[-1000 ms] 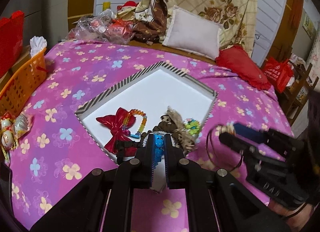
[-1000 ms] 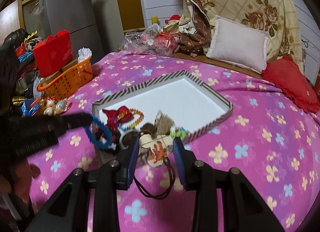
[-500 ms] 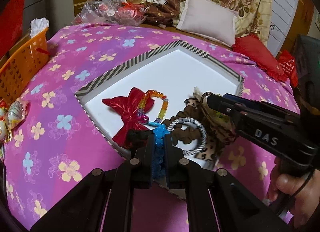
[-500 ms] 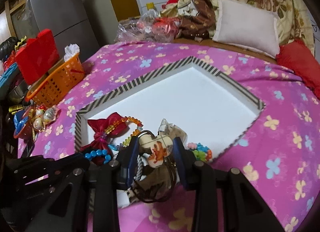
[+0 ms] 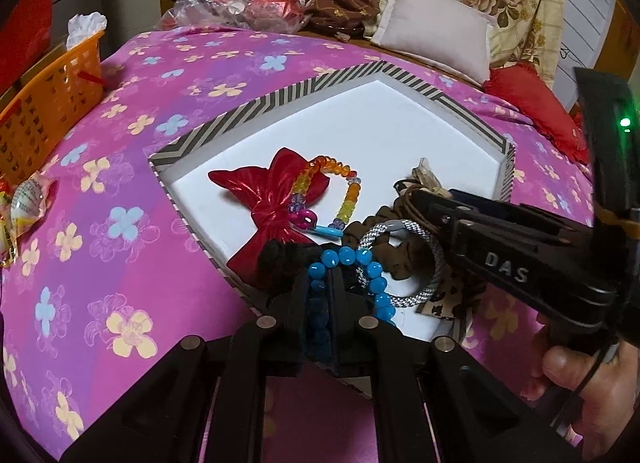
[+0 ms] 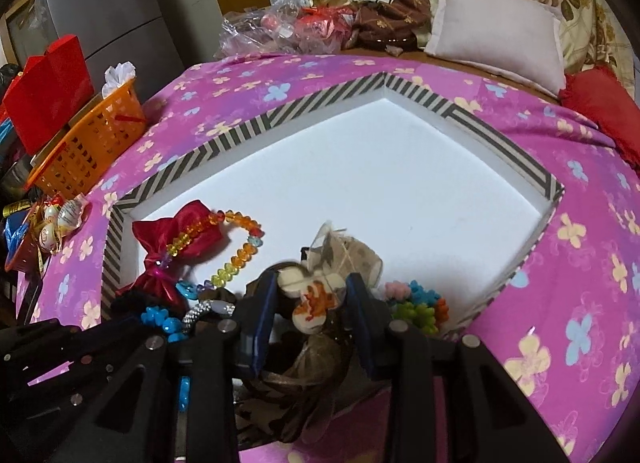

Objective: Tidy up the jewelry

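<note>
Home bedroom; floral bedspread (image 5: 132, 191), pillow (image 5: 436, 37)

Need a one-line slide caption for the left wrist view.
Left gripper shut on a blue bead bracelet over the striped-rim tray, right gripper alongside.

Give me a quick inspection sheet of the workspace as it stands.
Surface: floral purple bedspread.
Job's things: striped tray holds red bow, amber bead bracelet, silver rope bangle.
Clutter: orange basket, plastic bags.
Grippers: left gripper shut on blue bead bracelet; right gripper opening around painted pendant.
Cables: nothing seen.
Surroundings: white pillow, red cushion.
</note>
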The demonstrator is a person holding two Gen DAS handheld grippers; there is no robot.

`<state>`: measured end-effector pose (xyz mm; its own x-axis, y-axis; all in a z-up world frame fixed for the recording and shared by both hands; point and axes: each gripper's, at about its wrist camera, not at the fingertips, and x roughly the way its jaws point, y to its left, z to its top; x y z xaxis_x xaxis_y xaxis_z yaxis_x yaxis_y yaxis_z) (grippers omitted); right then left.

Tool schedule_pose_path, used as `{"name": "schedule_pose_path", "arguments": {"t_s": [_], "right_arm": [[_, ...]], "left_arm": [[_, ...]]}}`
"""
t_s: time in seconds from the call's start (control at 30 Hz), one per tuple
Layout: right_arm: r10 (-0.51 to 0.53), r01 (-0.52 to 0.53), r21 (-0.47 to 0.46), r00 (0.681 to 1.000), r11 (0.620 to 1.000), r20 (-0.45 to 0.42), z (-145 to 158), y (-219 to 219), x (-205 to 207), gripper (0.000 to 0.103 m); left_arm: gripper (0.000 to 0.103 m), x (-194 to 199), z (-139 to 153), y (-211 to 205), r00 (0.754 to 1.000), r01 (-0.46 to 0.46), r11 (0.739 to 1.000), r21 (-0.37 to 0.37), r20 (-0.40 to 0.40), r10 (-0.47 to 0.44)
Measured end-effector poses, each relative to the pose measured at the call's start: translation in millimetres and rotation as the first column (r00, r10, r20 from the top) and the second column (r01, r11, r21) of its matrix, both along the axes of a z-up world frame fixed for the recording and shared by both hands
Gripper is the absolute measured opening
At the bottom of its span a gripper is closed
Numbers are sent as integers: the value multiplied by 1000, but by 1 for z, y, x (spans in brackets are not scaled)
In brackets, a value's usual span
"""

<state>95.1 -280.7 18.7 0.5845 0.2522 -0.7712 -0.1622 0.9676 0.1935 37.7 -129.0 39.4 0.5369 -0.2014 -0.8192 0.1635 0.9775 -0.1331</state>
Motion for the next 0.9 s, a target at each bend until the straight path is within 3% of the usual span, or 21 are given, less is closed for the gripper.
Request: {"name": "schedule_pose_path", "arguments": {"t_s": [0.07, 0.17, 0.3, 0.5, 0.6, 0.9], "right_arm": [[-4, 5, -6, 1000, 1000, 21, 7, -2, -6, 55], [-20, 19, 23, 998, 1000, 54, 19, -11, -18, 56], [-46, 41, 52, 994, 998, 100, 39, -23, -40, 58], [-48, 50, -10, 986, 999, 157, 56, -27, -81, 66], [-66, 71, -20, 983, 997, 170, 58, -28, -103, 78], [-84, 100, -70, 975, 992, 205, 61, -23, -163, 84]], "left_arm": [[9, -2, 1, -1, 1000, 1, 1000, 10, 5, -1], [22, -8, 7, 2, 1000, 0, 1000, -9, 25, 1], [29, -19, 17, 4, 998, -13, 1000, -8, 65, 14], [30, -42, 30, 9, 996, -29, 1000, -6, 89, 29], [30, -54, 32, 11, 995, -40, 999, 4, 87, 40], [30, -90, 39, 15, 993, -73, 997, 4, 94, 72]]}}
